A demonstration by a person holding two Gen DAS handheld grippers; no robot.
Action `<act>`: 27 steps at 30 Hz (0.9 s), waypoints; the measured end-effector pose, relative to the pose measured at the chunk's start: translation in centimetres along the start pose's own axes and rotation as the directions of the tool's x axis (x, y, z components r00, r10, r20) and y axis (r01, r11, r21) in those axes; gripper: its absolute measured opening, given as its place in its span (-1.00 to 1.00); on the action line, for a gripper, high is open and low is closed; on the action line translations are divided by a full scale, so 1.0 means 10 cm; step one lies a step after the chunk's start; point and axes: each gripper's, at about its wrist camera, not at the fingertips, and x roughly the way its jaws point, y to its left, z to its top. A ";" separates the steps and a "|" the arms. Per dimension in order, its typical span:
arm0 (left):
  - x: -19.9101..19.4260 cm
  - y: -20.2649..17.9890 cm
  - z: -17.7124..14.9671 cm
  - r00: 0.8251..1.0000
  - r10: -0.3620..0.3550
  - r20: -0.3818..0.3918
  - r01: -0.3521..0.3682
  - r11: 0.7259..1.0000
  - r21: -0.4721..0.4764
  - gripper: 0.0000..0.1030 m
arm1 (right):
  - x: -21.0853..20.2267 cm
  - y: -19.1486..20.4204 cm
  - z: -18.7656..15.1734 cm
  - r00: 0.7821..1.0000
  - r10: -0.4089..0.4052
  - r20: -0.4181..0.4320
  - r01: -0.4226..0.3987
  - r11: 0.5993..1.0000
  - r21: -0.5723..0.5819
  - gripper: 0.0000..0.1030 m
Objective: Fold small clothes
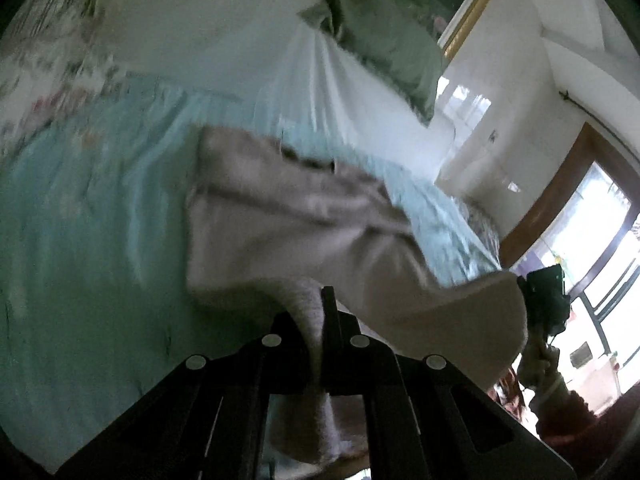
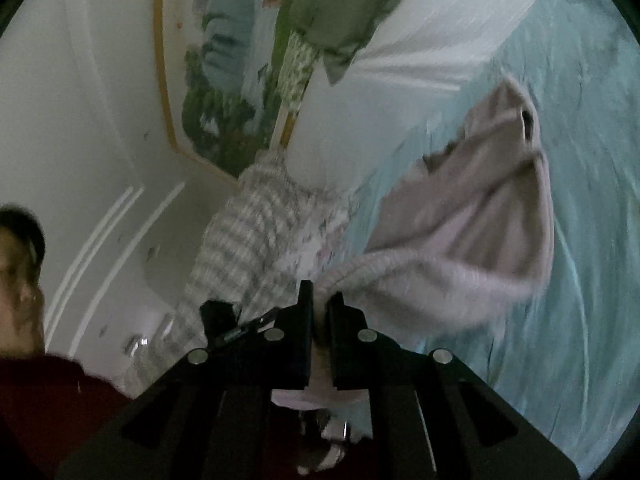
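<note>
A pale pink-beige knit garment (image 1: 288, 216) hangs lifted above a light teal bedspread (image 1: 88, 208). My left gripper (image 1: 316, 312) is shut on one ribbed edge of it. My right gripper (image 2: 320, 300) is shut on another ribbed edge of the same garment (image 2: 472, 220), which stretches away from it over the teal bedspread (image 2: 580, 160). The right gripper also shows in the left wrist view (image 1: 548, 296) at the garment's far corner. Both views are motion-blurred.
A green pillow (image 1: 384, 40) and white sheet (image 1: 192, 24) lie at the bed's head. A striped cloth pile (image 2: 248, 232) sits at the bed's edge. A framed landscape painting (image 2: 224, 80) hangs on the white wall. A window (image 1: 592, 216) is at right.
</note>
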 end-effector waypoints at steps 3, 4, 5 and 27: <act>0.15 0.03 0.37 0.999 0.021 0.045 -0.021 1.000 -0.001 -0.94 | 0.10 -0.16 0.38 0.996 -0.075 0.053 0.074 0.997 0.018 -0.85; 0.22 0.05 0.49 0.998 0.042 0.053 -0.042 0.999 -0.003 -0.94 | 0.14 -0.23 0.49 0.993 -0.097 0.064 0.096 0.995 0.026 -0.85; 0.32 0.07 0.61 0.997 0.057 0.060 -0.057 0.998 -0.008 -0.94 | 0.18 -0.31 0.62 0.990 -0.122 0.078 0.119 0.992 0.042 -0.86; 2.80 1.25 1.88 0.938 0.305 -0.163 -0.331 0.929 -0.163 -0.91 | 1.48 -1.80 1.95 0.768 -0.639 -0.027 0.636 0.758 0.143 -0.81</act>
